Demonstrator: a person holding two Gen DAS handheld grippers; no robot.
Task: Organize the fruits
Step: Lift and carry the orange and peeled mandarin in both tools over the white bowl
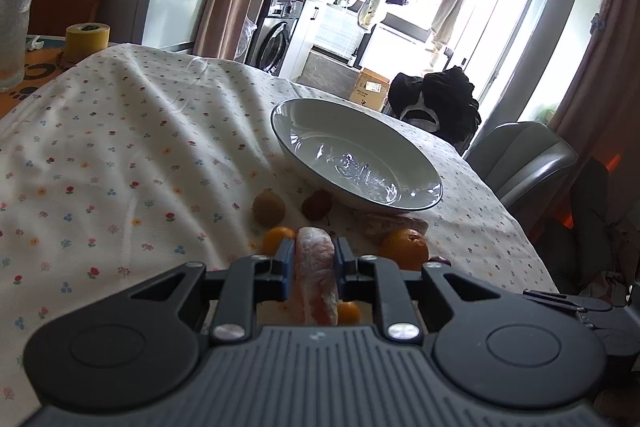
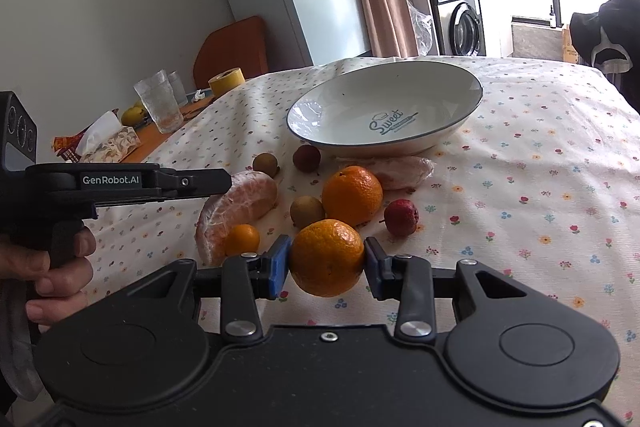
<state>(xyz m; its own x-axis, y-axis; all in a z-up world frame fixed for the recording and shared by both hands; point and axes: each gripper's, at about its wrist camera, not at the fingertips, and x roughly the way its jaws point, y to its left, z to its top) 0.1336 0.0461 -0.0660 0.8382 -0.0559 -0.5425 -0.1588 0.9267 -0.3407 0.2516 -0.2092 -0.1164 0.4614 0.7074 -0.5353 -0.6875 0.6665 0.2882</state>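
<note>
My left gripper is shut on a peeled pink pomelo segment, held on edge just above the flowered tablecloth. The right wrist view shows that same segment at the left, with the left gripper over it. My right gripper is shut on an orange, lifted off the cloth. An empty white plate marked "Sweet" sits behind the fruit; in the left wrist view the plate lies ahead and to the right. On the cloth lie another orange, a second pomelo segment, two brown longans, two red fruits and a kumquat.
Glasses, a yellow tape roll and a tissue pack stand at the far left of the table. A grey chair and a black garment sit beyond the table's right edge. A hand holds the left gripper's handle.
</note>
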